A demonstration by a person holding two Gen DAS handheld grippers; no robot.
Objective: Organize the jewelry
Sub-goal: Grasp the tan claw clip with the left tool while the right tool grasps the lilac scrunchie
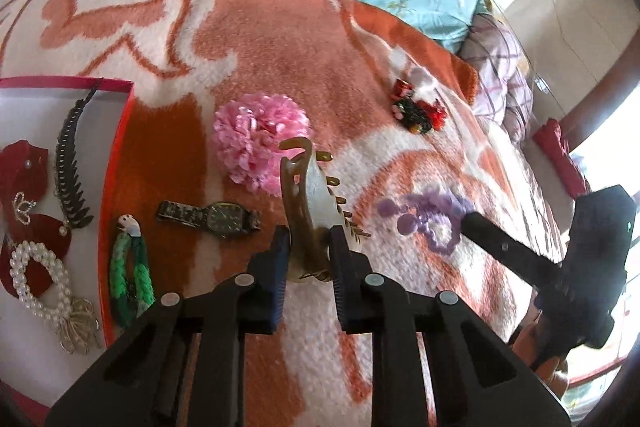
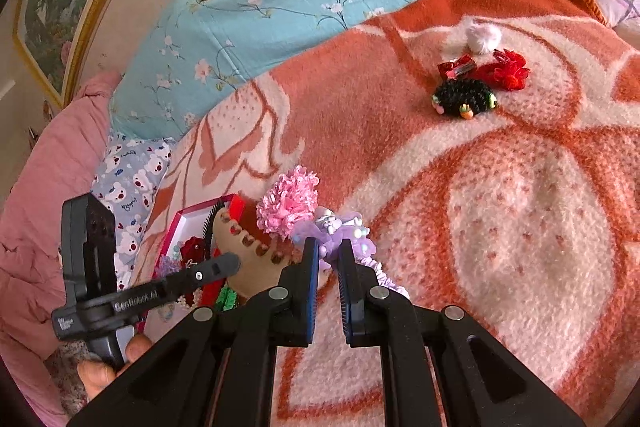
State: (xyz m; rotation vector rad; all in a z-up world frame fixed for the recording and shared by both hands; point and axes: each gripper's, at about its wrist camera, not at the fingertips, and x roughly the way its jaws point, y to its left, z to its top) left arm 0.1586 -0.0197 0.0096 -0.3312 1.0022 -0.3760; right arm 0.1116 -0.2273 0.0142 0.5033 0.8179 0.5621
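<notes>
Left tool (image 1: 309, 247) clamps a brown claw clip (image 1: 310, 205); right tool (image 2: 328, 259) pinches a purple scrunchie (image 2: 340, 233)

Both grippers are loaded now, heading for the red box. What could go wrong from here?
1. The left gripper pinches the brown claw clip only near its lower end; it may pivot or slip out.
2. The purple scrunchie dangles from the right gripper and may snag.
3. The red box is already crowded; the clip could land on the pearl bracelet.
</notes>
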